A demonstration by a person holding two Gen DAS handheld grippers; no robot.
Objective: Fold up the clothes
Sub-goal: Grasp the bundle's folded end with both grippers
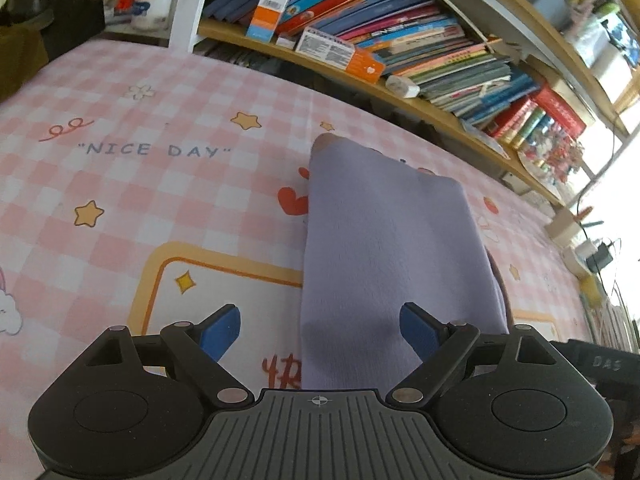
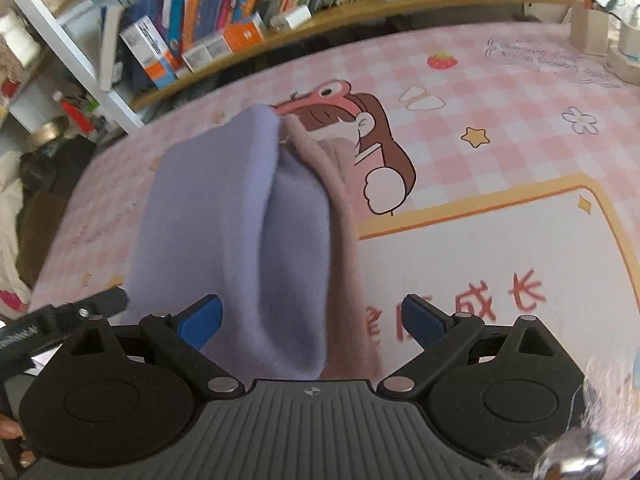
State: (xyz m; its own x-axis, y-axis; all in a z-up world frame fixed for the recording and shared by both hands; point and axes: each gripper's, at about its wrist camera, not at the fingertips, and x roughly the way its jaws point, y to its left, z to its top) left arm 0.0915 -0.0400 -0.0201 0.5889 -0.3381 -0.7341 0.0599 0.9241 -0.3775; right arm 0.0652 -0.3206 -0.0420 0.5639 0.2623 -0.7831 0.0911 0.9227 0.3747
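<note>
Bookshelves (image 1: 400, 40) crammed with colourful books line the far edge of a tabletop (image 1: 120, 184) covered in a pink checked cloth printed with stars, cartoon figures and the words "NICE DAY". A folded lavender garment (image 1: 384, 248) lies flat on that cloth, its pinkish lining showing along one edge in the right wrist view. The left hand-held gripper (image 1: 320, 328) hangs above the garment's near end with its blue pads (image 1: 220, 332) spread wide, one pad over the fabric and the other over bare cloth, gripping nothing. The right hand-held gripper (image 2: 312, 322) hangs over the same garment (image 2: 224, 220), jaws likewise wide apart and empty, the folded fabric lying below and between them. Part of the other tool's black frame shows at the left edge.
</note>
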